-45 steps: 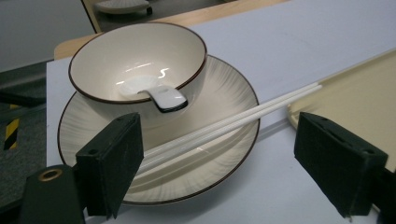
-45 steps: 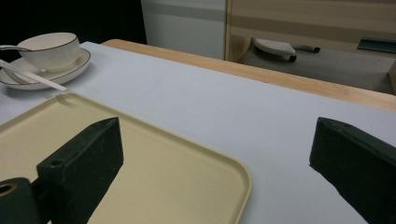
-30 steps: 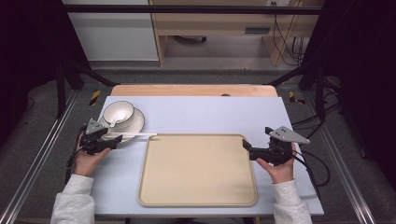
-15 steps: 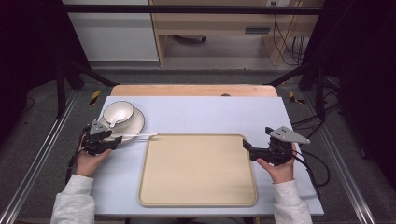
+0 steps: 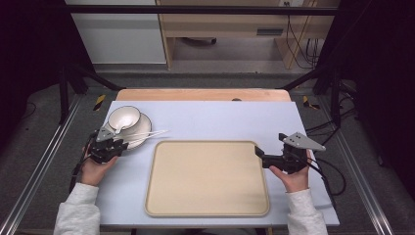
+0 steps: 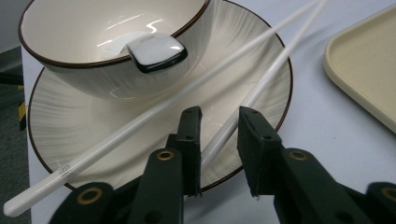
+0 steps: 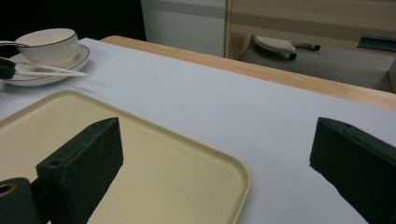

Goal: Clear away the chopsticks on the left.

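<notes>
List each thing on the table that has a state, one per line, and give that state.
Bowl: upright on the plate, spoon handle over its rim.
Plate: flat on the table.
Chopsticks: lying across the plate.
Tray: empty, flat.
Left claw: open, jaws either side of one chopstick.
Right claw: wide open, at the tray's corner.

Glossy cream ceramic bowl [image 6: 93, 51] with dark brown rim, glazed ribbed cream saucer [image 6: 84, 121], smooth white plastic-looking chopsticks [image 6: 154, 109], matt beige plastic tray [image 5: 207, 178], matt black left claw [image 6: 219, 135], matt pale-blue counter [image 5: 215, 120] cover, bare wood edge
</notes>
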The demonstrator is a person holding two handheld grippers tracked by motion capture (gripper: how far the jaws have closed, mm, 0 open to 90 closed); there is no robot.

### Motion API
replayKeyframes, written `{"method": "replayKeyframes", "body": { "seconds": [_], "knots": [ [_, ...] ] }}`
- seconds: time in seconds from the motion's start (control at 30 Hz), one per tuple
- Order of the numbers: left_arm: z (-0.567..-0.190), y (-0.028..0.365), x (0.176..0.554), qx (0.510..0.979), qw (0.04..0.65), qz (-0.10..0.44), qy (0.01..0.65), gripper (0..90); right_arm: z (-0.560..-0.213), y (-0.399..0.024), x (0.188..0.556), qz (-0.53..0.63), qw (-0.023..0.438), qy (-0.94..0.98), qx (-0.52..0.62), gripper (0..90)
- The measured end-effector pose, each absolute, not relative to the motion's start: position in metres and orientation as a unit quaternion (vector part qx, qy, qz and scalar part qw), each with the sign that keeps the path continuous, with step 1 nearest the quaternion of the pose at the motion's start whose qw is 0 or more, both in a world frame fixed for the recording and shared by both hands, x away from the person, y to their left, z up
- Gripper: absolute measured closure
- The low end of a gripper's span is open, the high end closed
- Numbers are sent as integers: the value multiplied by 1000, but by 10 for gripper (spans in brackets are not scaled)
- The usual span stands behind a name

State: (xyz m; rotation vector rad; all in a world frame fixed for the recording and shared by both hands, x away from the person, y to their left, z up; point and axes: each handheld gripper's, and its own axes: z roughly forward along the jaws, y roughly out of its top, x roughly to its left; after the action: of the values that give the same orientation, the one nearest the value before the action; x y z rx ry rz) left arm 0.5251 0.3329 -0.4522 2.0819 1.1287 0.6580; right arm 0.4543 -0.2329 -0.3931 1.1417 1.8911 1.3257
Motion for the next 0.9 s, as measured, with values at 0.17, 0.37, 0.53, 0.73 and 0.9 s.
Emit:
{"method": "replayKeyframes", "body": {
  "seconds": [0.17, 0.37, 0.53, 0.73, 0.9],
  "knots": [
    [-452, 332, 525, 799, 334, 250, 433, 769, -393, -233, 455, 492, 278, 706, 426, 30],
    [-451, 330, 525, 798, 338, 244, 436, 813, -394, -232, 455, 492, 277, 708, 424, 30],
    [-450, 329, 526, 791, 340, 245, 445, 783, -393, -233, 455, 492, 276, 709, 424, 30],
    [-452, 326, 532, 788, 341, 234, 457, 743, -394, -232, 455, 492, 275, 709, 424, 30],
    [-455, 324, 537, 791, 331, 221, 465, 784, -393, -233, 455, 493, 274, 709, 424, 30]
  ]
}}
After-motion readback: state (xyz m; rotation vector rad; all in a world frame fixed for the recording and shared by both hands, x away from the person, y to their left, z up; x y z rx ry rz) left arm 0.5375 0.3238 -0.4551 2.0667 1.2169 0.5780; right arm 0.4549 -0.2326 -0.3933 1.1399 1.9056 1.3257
